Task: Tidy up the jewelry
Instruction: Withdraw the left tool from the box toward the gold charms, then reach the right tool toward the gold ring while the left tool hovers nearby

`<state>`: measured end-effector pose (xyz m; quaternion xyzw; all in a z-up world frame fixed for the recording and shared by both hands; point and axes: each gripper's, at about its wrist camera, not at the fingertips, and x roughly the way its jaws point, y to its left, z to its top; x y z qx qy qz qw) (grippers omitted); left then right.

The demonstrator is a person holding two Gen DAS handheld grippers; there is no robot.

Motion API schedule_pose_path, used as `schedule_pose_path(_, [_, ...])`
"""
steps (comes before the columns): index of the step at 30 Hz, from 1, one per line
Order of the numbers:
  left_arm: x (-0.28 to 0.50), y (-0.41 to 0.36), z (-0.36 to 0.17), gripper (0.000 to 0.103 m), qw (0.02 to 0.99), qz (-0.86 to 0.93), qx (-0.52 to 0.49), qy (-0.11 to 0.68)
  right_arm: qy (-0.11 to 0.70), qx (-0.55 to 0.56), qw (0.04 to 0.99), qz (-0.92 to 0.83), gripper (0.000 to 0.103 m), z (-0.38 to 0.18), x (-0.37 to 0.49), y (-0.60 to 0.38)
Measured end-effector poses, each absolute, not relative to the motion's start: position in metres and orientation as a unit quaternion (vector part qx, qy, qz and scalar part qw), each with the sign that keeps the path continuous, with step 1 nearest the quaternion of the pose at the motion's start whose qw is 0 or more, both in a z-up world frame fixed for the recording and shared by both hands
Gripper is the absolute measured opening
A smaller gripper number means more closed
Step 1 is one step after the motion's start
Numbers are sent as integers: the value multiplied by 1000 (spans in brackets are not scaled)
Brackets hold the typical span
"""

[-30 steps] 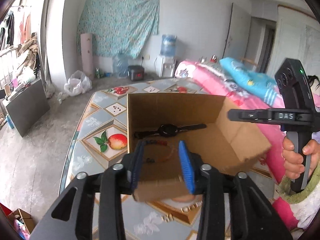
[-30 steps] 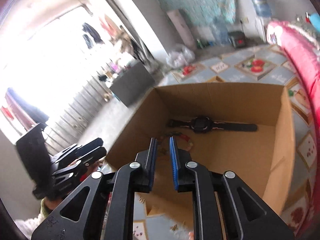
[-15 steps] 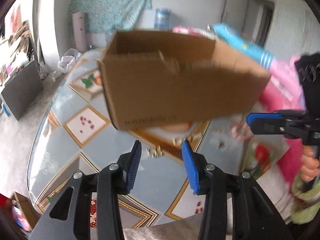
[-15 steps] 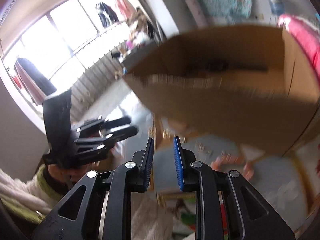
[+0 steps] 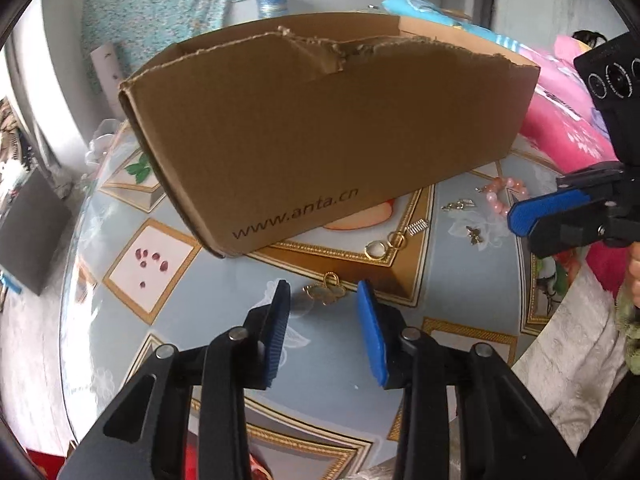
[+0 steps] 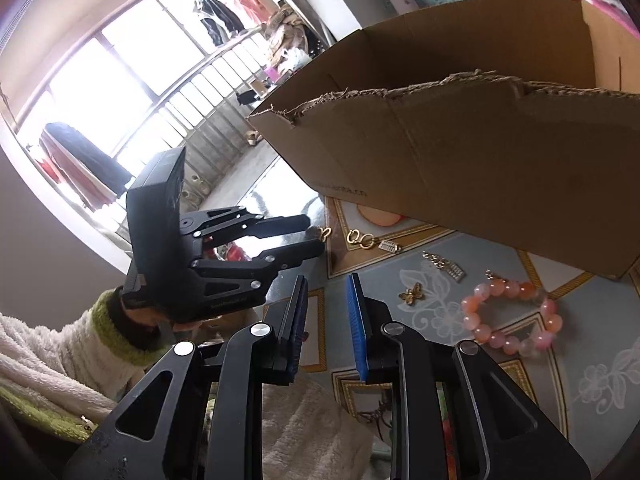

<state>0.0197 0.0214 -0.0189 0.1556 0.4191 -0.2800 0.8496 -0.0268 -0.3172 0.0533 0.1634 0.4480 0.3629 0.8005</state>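
Left hand-held gripper [image 5: 323, 300], jaws closing, nothing yet gripped, straddles a gold clover piece [image 5: 324, 293] on the bench [image 5: 120, 280]; right hand-held gripper [image 6: 327, 288] narrow, empty, near the cardboard box [image 5: 320, 128].

My box [image 5: 320, 128] is plain brown cardboard. The beads [image 6: 510, 316] are pink and orange; the table [image 5: 328, 364] shows grey-blue tiles with gold borders.

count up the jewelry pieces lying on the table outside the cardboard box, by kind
pink bead bracelet: 1
gold drop earrings with a bar: 2
gold butterfly piece: 1
gold clover-shaped piece: 1
total: 5
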Motion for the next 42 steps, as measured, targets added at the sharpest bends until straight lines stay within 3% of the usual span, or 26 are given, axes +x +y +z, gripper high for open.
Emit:
schedule_pose_path(8, [25,9,-16,20,836,-303,177,421,452,172,795,366,21,53,-35,-328])
schedule_pose_path(42, [13,40,7,19,876,-269,97,390,438,172,810,350,22,59,-40,-321])
